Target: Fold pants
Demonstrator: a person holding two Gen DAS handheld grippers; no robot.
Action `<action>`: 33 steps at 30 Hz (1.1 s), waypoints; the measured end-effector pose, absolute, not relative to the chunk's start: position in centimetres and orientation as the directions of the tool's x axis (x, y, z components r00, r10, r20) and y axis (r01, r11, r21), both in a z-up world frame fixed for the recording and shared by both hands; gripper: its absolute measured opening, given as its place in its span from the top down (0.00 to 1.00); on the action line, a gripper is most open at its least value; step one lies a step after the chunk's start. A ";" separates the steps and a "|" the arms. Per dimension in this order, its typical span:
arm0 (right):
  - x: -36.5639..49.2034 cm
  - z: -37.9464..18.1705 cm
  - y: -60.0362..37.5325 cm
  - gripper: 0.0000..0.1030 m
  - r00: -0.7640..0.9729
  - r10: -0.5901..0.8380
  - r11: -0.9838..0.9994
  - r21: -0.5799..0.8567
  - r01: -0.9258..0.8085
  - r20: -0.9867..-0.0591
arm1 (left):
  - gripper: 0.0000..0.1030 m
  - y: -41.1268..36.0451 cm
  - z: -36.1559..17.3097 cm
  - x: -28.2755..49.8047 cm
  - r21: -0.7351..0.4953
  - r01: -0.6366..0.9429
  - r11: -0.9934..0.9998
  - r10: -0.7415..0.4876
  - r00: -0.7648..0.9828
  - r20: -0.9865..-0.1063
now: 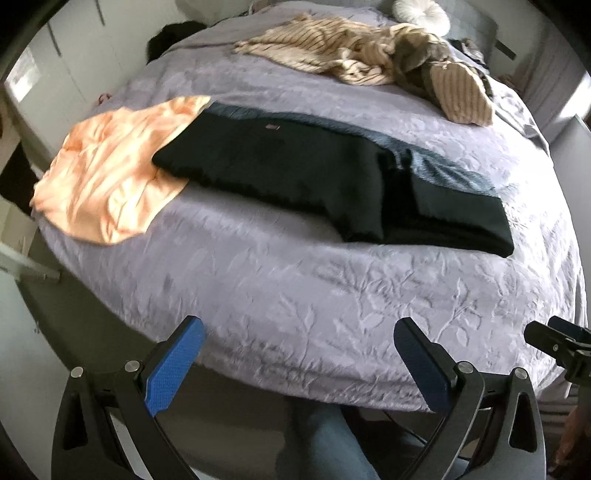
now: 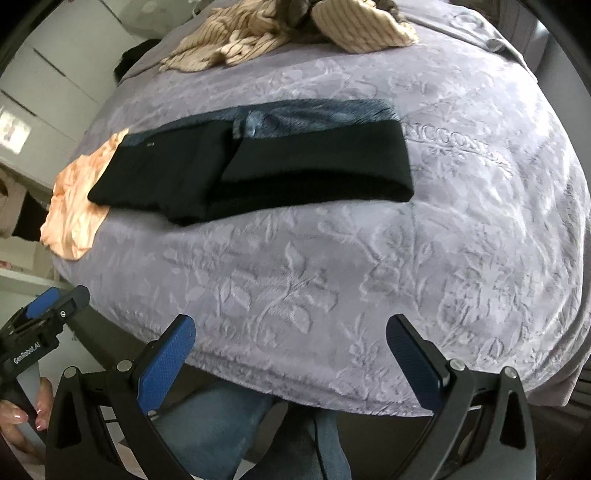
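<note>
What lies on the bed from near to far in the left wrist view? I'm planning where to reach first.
Bare lilac embossed bedspread → black folded pants → blue-grey textured cloth strip behind them → beige striped crumpled garment → white round fluffy cushion.

Black tools [image 1: 299,363], blue pads [image 2: 166,363], jeans [image 2: 218,435]

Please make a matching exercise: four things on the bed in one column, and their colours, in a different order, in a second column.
Things:
1. pants
2. bedspread
3. crumpled garment under the pants' left end
4. striped clothes at the far side

Colours:
A. peach
B. beige
C. black
D. lilac grey

Pairs: 1-C, 2-D, 3-A, 4-B
</note>
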State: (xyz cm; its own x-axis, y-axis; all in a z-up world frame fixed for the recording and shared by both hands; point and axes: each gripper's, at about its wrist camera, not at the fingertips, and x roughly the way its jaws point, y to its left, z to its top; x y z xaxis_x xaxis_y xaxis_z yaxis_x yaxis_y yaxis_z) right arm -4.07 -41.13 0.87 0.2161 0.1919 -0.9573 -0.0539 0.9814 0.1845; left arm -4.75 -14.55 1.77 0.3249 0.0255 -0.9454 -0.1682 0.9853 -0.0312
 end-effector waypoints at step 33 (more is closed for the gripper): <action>6.9 -2.9 -21.6 0.00 0.133 0.312 0.950 0.313 -0.019 -0.941 | 0.00 5.3 -0.1 7.2 0.014 -0.125 0.992 0.050 0.288 -0.956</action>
